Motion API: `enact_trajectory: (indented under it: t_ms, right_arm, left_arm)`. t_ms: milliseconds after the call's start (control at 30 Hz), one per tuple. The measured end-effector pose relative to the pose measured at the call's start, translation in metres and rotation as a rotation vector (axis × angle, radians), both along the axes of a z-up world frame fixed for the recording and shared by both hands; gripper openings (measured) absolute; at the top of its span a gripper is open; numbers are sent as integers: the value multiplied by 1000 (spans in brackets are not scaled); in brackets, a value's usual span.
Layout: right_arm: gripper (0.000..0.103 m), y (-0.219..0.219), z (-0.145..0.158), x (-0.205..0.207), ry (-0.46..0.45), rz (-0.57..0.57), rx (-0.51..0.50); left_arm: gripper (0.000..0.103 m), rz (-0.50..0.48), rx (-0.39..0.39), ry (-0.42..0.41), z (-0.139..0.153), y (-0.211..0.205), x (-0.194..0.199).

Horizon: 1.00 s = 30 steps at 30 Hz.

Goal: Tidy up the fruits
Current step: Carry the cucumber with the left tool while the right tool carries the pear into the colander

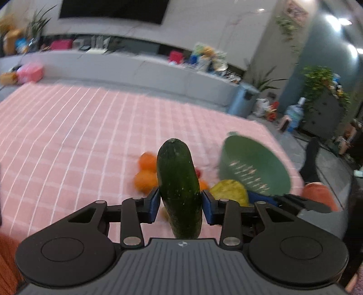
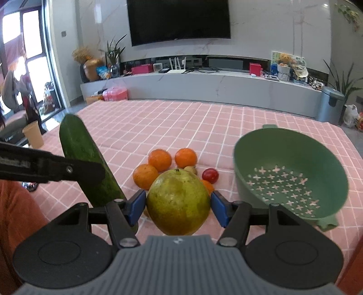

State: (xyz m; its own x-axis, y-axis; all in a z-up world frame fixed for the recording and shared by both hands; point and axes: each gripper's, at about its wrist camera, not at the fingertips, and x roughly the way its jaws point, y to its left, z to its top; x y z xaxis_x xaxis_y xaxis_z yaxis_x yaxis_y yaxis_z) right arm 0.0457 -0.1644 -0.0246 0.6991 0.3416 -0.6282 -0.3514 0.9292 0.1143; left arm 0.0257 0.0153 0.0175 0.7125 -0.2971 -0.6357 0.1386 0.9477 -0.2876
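Left tongs (image 1: 179, 202) closed on cucumber (image 1: 179, 190); right tongs (image 2: 178, 207) grip pear (image 2: 178, 202). Green colander (image 2: 290, 177) right of oranges (image 2: 160, 160).

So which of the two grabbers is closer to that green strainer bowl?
Right. The right gripper, clamped on a yellow-green fruit, sits just beside the green strainer bowl. The left gripper, holding the cucumber, is on the far side of it.

Big wall TV (image 2: 179, 20) over long grey marble console (image 2: 204, 86), window (image 2: 25, 45) at left w/ daylight.
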Motion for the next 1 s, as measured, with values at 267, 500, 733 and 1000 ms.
enact_trajectory:
  t_ms: [267, 500, 733, 1000]
  right_arm:
    - [60, -47, 36, 5, -56, -68, -19]
    - [60, -84, 49, 34, -56, -83, -108]
    - [59, -102, 29, 74, 16, -37, -215]
    - [60, -118, -5, 112, 178, 20, -288]
  left_arm:
    - [44, -140, -13, -103, 36, -41, 25]
    - [44, -240, -48, -79, 37, -82, 76]
    - [44, -294, -18, 29, 7, -115, 120]
    - [44, -338, -20, 184, -27, -128, 142]
